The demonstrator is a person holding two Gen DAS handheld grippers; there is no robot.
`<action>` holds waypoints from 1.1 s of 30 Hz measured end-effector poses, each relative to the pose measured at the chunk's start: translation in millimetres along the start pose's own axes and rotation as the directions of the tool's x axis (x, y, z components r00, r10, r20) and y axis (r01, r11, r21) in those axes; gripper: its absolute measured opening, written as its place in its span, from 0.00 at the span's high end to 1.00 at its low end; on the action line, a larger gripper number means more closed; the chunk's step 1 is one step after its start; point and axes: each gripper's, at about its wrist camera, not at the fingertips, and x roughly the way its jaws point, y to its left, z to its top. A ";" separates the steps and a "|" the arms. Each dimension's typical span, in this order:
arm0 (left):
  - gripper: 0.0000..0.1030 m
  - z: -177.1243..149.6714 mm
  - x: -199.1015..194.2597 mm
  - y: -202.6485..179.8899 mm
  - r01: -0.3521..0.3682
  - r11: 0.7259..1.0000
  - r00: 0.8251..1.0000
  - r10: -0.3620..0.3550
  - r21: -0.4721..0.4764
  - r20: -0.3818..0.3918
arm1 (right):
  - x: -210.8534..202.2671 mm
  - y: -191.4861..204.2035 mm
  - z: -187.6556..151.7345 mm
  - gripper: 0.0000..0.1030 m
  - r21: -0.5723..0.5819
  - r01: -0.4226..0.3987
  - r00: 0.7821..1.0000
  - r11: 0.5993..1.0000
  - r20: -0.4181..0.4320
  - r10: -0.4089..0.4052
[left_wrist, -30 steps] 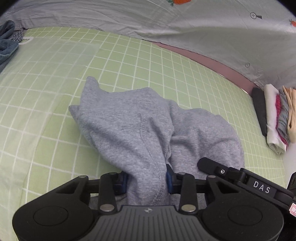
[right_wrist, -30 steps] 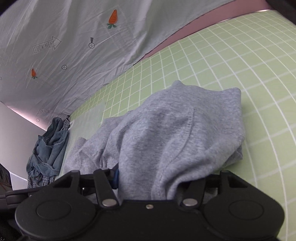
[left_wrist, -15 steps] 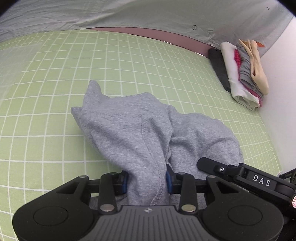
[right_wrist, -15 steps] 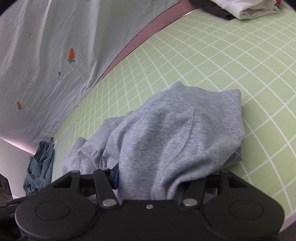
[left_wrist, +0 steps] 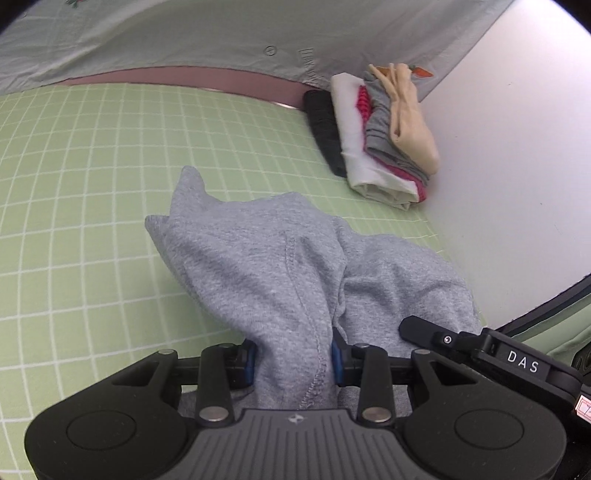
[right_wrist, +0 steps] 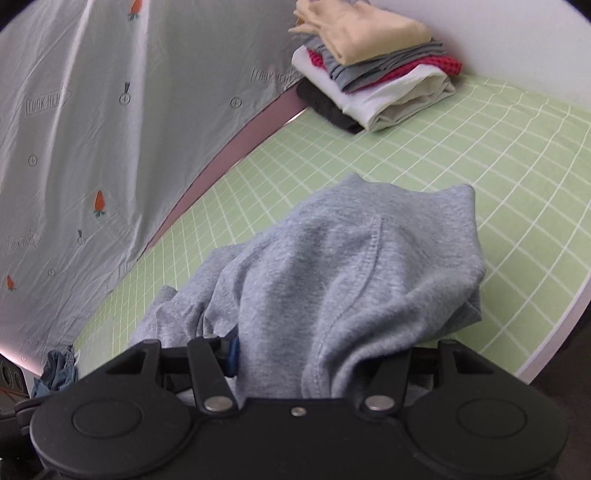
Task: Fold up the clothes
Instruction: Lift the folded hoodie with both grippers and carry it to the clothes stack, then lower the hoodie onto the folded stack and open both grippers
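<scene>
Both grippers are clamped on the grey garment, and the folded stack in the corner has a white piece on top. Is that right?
Not quite: the top of the folded stack is a cream-coloured piece; the white one sits lower, as the right wrist view shows. Both grippers, left and right, do clamp the grey garment.

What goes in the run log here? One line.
left gripper: shut on grey garment | right gripper: shut on grey garment | folded stack: corner

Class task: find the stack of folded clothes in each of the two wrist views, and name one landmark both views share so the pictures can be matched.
Left wrist view: the stack of folded clothes lies upper right, at the far corner of the green grid mat.
Right wrist view: the stack sits at the top, right of centre, on the mat's far end.
Shared landmark: the carrot-print sheet behind the mat.
</scene>
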 end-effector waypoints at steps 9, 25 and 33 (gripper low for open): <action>0.64 75.9 74.5 -109.8 0.005 1.000 0.983 -0.007 0.013 0.185 | 4.2 -68.1 132.0 0.45 -0.117 -0.097 0.986 0.988 0.127 0.111; 0.53 306.7 234.2 -202.6 -0.195 0.981 0.897 0.172 0.015 0.408 | 98.6 -96.3 454.8 0.18 -0.539 -0.020 0.932 0.842 0.295 0.212; 0.38 326.8 279.6 -161.4 -0.205 0.978 0.919 0.208 -0.044 0.335 | 145.9 -91.9 458.3 0.08 -0.544 0.303 0.822 0.783 0.565 0.074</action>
